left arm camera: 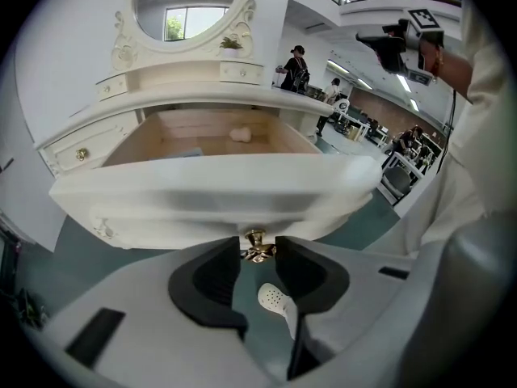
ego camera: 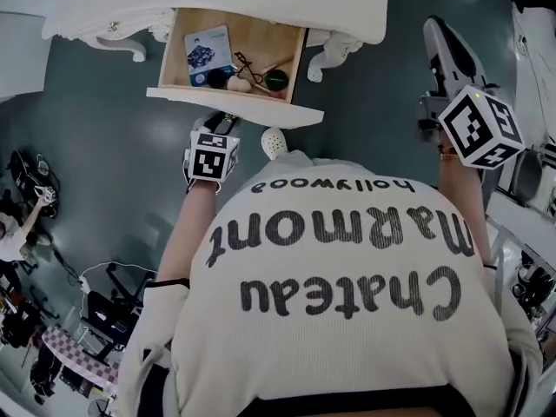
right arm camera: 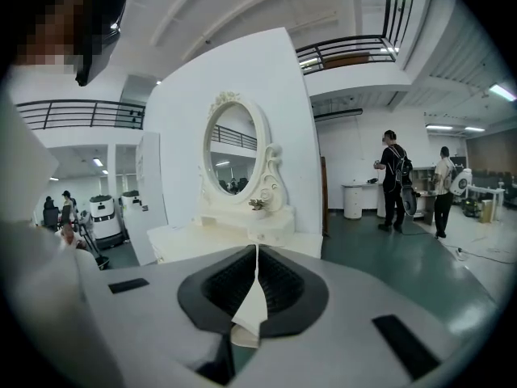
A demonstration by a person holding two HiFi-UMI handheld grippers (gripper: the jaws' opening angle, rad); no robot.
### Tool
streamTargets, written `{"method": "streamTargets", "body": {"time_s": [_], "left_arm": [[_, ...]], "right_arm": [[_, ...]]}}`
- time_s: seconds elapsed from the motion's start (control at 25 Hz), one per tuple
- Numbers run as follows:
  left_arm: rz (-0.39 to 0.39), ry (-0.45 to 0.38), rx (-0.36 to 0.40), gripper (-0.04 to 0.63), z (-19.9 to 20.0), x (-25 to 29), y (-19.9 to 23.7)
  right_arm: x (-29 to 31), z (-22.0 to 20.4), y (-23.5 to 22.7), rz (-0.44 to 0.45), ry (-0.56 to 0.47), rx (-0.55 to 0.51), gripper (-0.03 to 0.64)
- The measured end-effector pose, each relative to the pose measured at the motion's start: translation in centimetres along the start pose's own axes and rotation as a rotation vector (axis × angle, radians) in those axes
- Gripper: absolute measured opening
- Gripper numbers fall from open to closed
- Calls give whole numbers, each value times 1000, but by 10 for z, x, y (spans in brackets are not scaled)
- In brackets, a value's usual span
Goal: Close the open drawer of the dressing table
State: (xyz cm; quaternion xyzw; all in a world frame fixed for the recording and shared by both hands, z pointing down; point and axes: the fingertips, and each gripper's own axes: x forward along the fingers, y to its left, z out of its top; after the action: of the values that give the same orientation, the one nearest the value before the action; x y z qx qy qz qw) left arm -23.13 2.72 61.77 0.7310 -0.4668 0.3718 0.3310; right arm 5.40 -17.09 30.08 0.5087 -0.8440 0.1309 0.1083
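The white dressing table stands at the top of the head view with its wooden drawer pulled out; a blue card and small cosmetics lie inside. My left gripper is at the drawer front. In the left gripper view its jaw tips sit tight on the sides of the brass drawer knob under the white front panel. My right gripper is held up to the right, away from the table, its jaws shut on nothing.
The person's white shoe is on the green floor just below the drawer. An oval mirror tops the table, and a small side drawer is shut. Cables and equipment lie at the left; people stand in the hall.
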Motion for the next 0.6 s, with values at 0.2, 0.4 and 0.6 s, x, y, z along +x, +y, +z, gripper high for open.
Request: {"method": "streamTargets", "body": {"time_s": [0.2, 0.4, 0.6], "left_arm": [[-25, -2, 34, 132, 0, 3, -2], [-66, -8, 45, 130, 16, 13, 1], [-107, -8, 66, 129, 39, 24, 8]], "right_arm": [[-12, -1, -3, -38, -15, 3, 31], [-12, 5, -16, -78, -31, 5, 31], [-5, 15, -23, -113, -50, 10, 31]]}}
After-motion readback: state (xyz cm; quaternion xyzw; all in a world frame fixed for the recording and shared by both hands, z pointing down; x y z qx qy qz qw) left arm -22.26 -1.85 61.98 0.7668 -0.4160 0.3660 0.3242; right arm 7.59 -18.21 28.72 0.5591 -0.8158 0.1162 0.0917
